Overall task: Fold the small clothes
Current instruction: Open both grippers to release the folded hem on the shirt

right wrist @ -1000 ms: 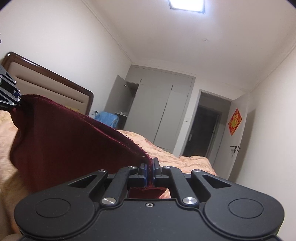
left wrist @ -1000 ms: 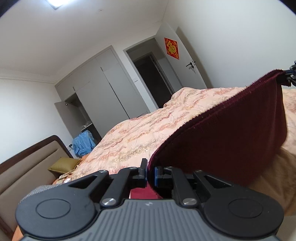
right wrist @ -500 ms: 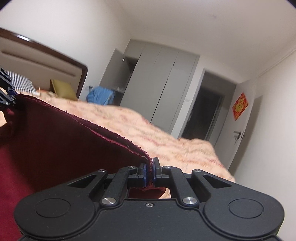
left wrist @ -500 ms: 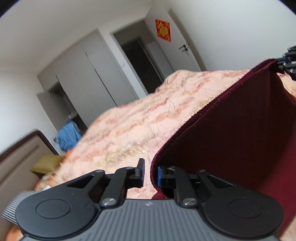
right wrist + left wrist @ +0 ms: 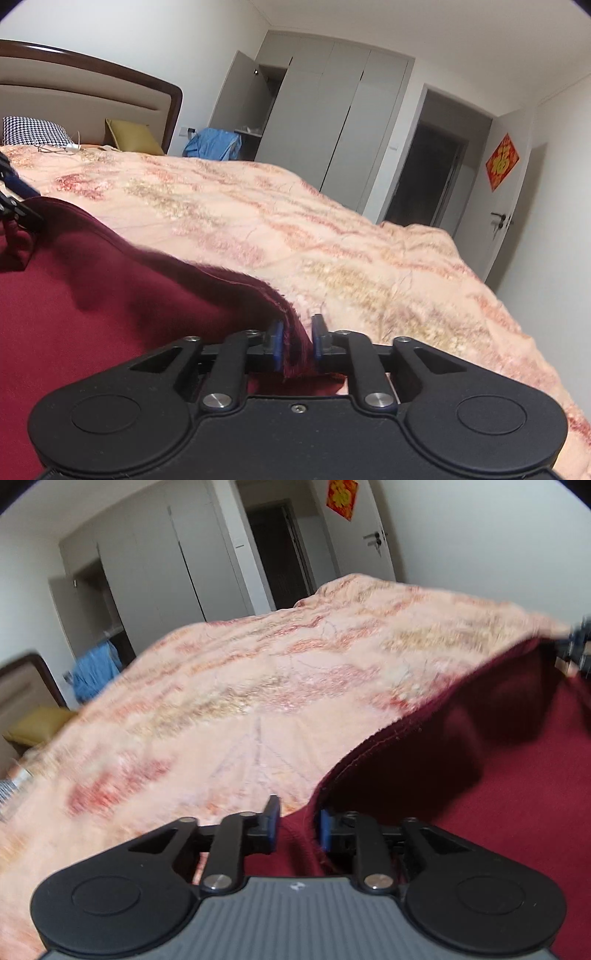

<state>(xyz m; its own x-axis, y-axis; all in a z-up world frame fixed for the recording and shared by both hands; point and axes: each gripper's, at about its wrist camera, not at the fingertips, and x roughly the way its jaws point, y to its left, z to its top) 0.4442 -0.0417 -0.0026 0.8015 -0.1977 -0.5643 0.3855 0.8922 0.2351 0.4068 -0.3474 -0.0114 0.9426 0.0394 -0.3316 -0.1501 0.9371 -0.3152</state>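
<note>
A dark red garment [image 5: 461, 775] lies low over the peach floral bedspread [image 5: 240, 686], its top edge folded over onto itself. My left gripper [image 5: 297, 825] is open, and the garment's left corner hangs loose against its right pad. My right gripper [image 5: 297, 341] is open too, with the garment's right corner [image 5: 293, 332] loose between its pads. The garment [image 5: 110, 295] fills the lower left of the right wrist view. Each gripper shows at the edge of the other's view: the right one [image 5: 576, 642], the left one [image 5: 14, 203].
A headboard [image 5: 92, 92] with a checked pillow [image 5: 33, 131] and a yellow pillow [image 5: 129, 134] stands at the bed's far end. Blue clothing [image 5: 214, 142] hangs by a grey wardrobe [image 5: 325, 122]. A dark doorway [image 5: 424, 173] and a white door [image 5: 513, 203] lie beyond.
Both grippers have come down toward the bed with the garment, laying its upper edge over. Both have opened, letting go of the corners they held shut a second ago.
</note>
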